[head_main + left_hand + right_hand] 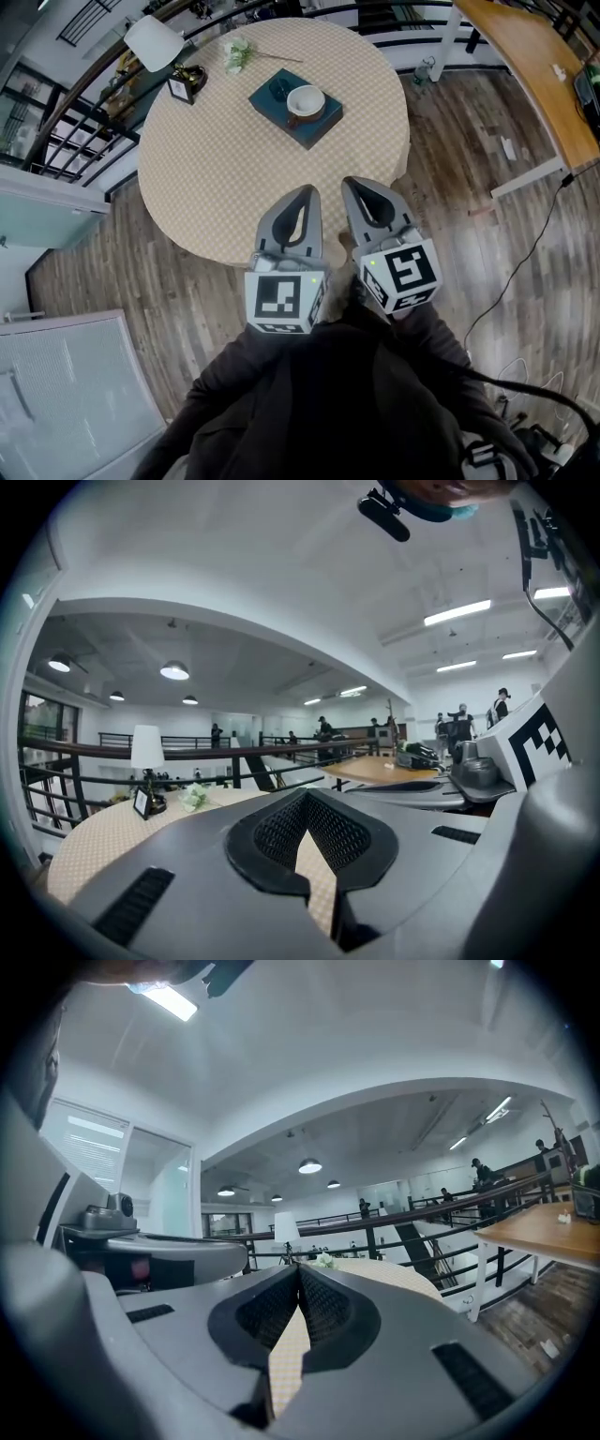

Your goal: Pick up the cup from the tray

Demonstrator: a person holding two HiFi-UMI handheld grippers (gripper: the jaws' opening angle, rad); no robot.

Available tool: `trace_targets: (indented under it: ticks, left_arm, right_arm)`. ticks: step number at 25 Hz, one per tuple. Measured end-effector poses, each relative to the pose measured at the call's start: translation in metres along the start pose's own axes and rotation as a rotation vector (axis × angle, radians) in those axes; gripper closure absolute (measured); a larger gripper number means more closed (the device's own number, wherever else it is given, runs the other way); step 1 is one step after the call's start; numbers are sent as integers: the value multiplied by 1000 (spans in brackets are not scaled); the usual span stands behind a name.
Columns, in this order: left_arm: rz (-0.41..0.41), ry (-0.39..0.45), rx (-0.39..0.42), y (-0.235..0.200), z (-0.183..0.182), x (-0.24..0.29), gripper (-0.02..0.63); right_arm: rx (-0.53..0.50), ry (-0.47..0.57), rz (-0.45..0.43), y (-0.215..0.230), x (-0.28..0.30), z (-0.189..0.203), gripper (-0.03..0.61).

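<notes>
- my left claw (307, 192) has its jaws together at the tips, with nothing between them. only the checked cloth (314, 874) shows through the gap behind them.
- my right claw (353, 184) is the same: pads meeting, empty.
- both claws hang over the near edge of the round table (216, 178), side by side and well apart from the tray.
- the cup (306, 100) is white and wide-mouthed. it stands upright on the dark teal tray (321, 131) at the far side of the table, with a small dark thing (279, 89) just beside it on the tray.
- i judge the cup to be glazed ceramic: stiff, smooth, and likely slippery under my pads. it would chip if knocked, and it should be light if empty. i cannot tell whether anything is in it.
- there is something brownish under it, perhaps a saucer, which may stay behind when the cup lifts.
- i cannot make out a handle from here, so i would pinch the wall at the rim. one jaw would go inside and one outside, on the side away from the dark thing.
- my jaws must part before that, and the squeeze should be gentle and the lift straight up.
</notes>
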State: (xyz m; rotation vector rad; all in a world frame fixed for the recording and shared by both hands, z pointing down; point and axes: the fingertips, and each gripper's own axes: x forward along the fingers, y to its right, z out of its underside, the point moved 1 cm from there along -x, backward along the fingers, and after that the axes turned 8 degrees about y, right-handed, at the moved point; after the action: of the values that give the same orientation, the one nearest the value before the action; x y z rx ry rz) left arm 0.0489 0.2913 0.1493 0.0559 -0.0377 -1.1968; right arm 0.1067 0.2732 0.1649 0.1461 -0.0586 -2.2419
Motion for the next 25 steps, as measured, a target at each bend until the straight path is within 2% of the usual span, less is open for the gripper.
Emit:
trace_targets:
  ticks: [7, 17, 25]
  left_arm:
    - [-44, 31, 29, -8, -10, 21, 607]
    - [-128, 16, -19, -61, 6, 34, 607]
    - [-105, 35, -83, -117, 20, 89, 607]
  right_arm:
    - [-13, 18, -50, 17, 23, -7, 575]
    - [-18, -23, -84, 18, 74, 9, 575]
    - [-48, -53, -47, 39, 143, 19, 575]
